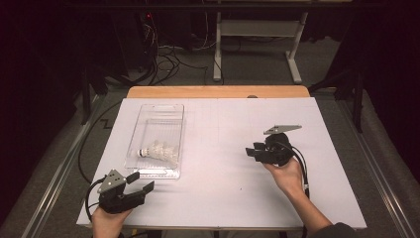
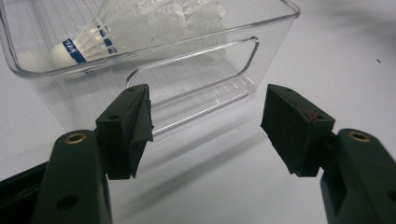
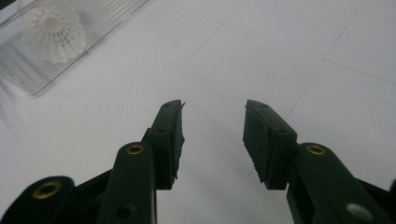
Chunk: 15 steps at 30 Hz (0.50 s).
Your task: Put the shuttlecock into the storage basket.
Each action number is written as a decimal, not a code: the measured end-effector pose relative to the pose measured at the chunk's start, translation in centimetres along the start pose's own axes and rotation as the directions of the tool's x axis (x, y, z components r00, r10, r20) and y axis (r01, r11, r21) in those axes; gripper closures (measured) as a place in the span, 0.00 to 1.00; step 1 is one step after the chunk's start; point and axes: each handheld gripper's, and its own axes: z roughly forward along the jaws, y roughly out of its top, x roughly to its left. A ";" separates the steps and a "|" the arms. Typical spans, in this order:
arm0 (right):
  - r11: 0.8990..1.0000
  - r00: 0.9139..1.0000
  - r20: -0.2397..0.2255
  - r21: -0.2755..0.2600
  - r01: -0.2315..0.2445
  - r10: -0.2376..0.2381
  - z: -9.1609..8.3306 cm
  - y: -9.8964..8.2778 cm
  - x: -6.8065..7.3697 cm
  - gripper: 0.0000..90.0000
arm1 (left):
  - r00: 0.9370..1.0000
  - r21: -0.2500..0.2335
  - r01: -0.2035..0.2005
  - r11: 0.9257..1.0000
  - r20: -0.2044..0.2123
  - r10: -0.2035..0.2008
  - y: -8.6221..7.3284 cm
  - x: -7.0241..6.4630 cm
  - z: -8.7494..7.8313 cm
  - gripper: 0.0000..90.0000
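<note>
Now | left tool (image 2: 205,123) gaping, empty | right tool (image 3: 212,140) half-open, empty | shuttlecocks (image 2: 140,23) cropped, blurred through bin (image 2: 196,70)

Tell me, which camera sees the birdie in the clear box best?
The left gripper view: the shuttlecock lies close, showing its cork tip and blue band through the clear box. The high view shows it small inside the box. The right gripper view shows it far off, feathers facing the camera.
</note>
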 end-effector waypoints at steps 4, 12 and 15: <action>1.000 1.000 0.004 -0.003 -0.006 0.006 -0.3 -0.3 -0.3 0.64 | 1.000 0.000 0.000 1.000 0.000 0.000 0.0 0.0 0.0 0.38; 1.000 1.000 0.011 -0.011 -0.019 0.019 -0.8 -0.9 -0.7 0.64 | 1.000 -0.001 0.001 1.000 0.000 -0.001 0.0 0.0 0.0 0.38; 1.000 1.000 0.011 -0.013 -0.022 0.023 -0.9 -1.1 -0.9 0.64 | 1.000 -0.001 0.001 1.000 0.000 -0.001 0.0 0.0 0.0 0.38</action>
